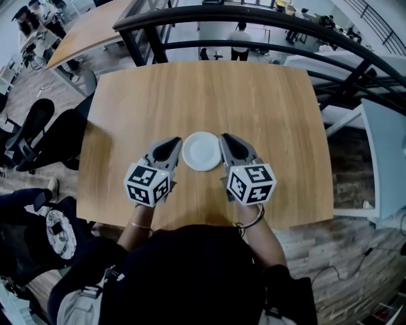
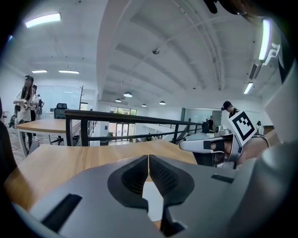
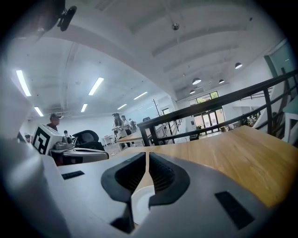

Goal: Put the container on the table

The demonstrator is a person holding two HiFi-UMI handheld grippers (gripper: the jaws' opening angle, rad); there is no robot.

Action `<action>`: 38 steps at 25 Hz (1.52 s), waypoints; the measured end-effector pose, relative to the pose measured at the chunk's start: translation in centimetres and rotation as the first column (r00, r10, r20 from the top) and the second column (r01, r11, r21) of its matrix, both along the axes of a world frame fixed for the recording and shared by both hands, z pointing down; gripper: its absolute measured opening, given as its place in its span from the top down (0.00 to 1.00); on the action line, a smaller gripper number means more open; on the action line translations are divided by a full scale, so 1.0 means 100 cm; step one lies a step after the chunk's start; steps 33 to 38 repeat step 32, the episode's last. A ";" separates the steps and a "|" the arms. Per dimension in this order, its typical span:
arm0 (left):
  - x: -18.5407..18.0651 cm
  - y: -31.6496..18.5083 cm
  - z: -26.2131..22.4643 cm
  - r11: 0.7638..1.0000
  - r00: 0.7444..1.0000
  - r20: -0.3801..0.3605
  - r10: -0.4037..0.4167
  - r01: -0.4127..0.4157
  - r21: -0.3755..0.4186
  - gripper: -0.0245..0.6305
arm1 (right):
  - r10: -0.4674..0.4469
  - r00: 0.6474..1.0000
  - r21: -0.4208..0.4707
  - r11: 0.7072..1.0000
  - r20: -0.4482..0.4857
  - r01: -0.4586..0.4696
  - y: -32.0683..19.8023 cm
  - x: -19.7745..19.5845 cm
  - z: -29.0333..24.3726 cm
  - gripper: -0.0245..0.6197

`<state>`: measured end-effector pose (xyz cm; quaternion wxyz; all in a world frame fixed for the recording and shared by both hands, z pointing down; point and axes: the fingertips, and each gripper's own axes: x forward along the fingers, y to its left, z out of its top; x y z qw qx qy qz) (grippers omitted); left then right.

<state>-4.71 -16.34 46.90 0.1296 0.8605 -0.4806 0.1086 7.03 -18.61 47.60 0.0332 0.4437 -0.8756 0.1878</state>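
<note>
Flanking the container (image 1: 200, 151) with two clenched grippers.
The left gripper (image 1: 177, 142) and right gripper (image 1: 224, 137) have their jaws pressed together, holding nothing; the container sits on the table (image 1: 266, 101) between them.

Wide bare tabletop (image 1: 254, 101), container (image 1: 200, 151) mid-table, railing (image 1: 190, 15) beyond

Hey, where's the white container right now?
In the head view the white container sits on the wooden table, near its front edge, between the left claw and right claw.
</note>
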 end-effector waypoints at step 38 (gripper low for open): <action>-0.007 -0.005 -0.008 1.000 0.998 -0.056 0.008 -0.007 0.007 0.93 | -0.042 0.998 0.015 0.999 -0.056 0.043 0.000 -0.016 -0.010 0.92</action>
